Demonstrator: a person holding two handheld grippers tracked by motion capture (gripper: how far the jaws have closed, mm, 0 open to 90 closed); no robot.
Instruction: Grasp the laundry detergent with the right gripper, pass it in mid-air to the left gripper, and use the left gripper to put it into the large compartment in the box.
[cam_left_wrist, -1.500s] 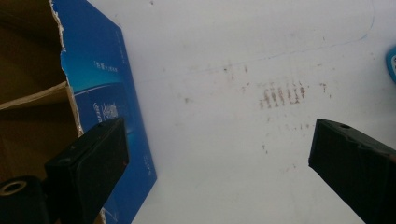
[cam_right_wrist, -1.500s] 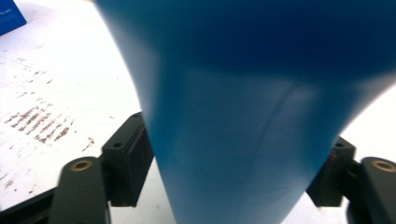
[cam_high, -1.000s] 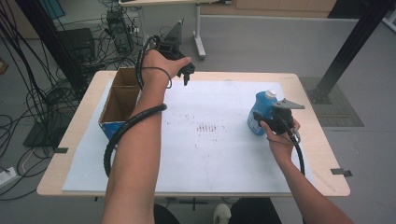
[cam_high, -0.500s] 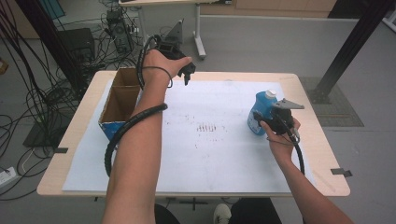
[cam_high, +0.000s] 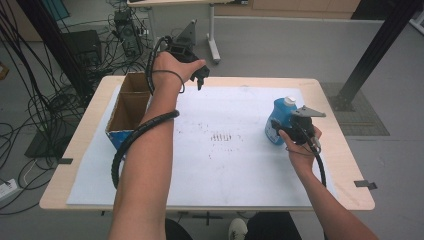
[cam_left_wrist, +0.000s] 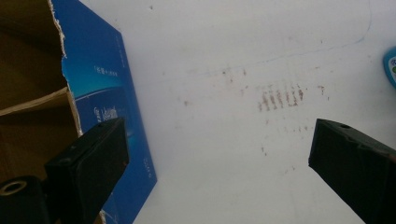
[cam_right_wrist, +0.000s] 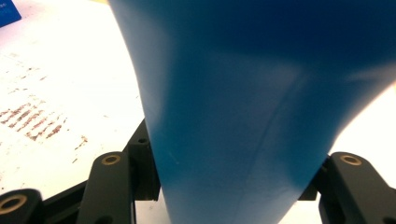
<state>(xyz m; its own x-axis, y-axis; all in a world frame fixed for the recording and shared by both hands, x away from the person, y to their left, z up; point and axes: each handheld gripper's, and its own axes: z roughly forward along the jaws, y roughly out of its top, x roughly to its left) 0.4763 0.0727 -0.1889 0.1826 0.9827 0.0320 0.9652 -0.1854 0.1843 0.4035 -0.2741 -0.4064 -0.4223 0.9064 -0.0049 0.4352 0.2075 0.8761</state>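
High view: my right gripper (cam_high: 280, 131) is clamped on the blue bottle (cam_high: 280, 116), standing upright at the table's (cam_high: 330, 165) right side, probably bound for the cardboard box (cam_high: 131, 107); my left gripper (cam_high: 201, 80) hovers beside that box, jaws spread and empty.

Wide bare white sheet (cam_high: 230, 165) in the middle, easy to cross. Open box (cam_high: 127, 112) blocking the left edge, blue bottle (cam_high: 280, 120) standing at the right.
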